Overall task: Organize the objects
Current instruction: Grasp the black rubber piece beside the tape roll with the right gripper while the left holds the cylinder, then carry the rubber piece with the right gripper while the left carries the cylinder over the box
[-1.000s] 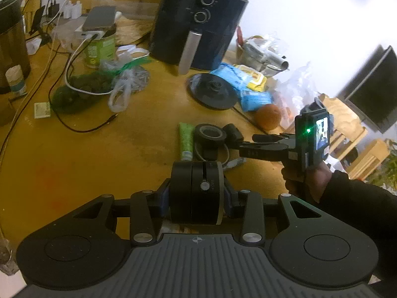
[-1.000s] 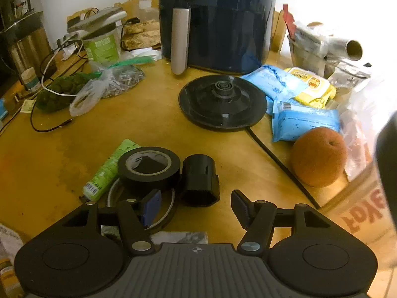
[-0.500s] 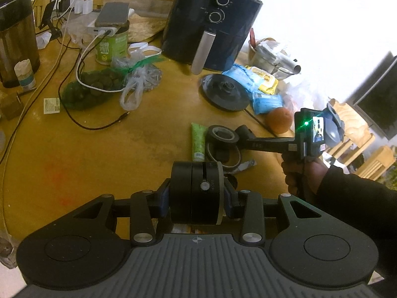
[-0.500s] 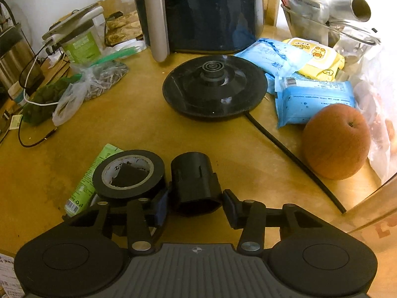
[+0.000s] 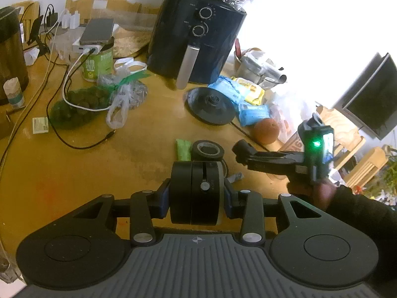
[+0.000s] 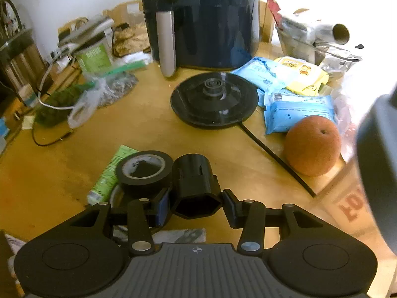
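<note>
Green tube [image 6: 109, 173] half hidden behind tape roll [image 6: 144, 170], label unreadable.

Bare wooden table [image 5: 82, 173] is lying open to the left of the left gripper [image 5: 197, 196], as far as a black cable [image 5: 82, 145]. Ahead, a roll of black tape [image 6: 144, 170] and a green tube [image 6: 109, 173] are crowding the right gripper [image 6: 196, 200] on its left, touching one another. Farther on, a kettle base [image 6: 214, 99], its cord [image 6: 275, 160] and an orange fruit [image 6: 312, 145] are blocking the right side, and an air fryer [image 6: 198, 19] is closing off the back.
</note>
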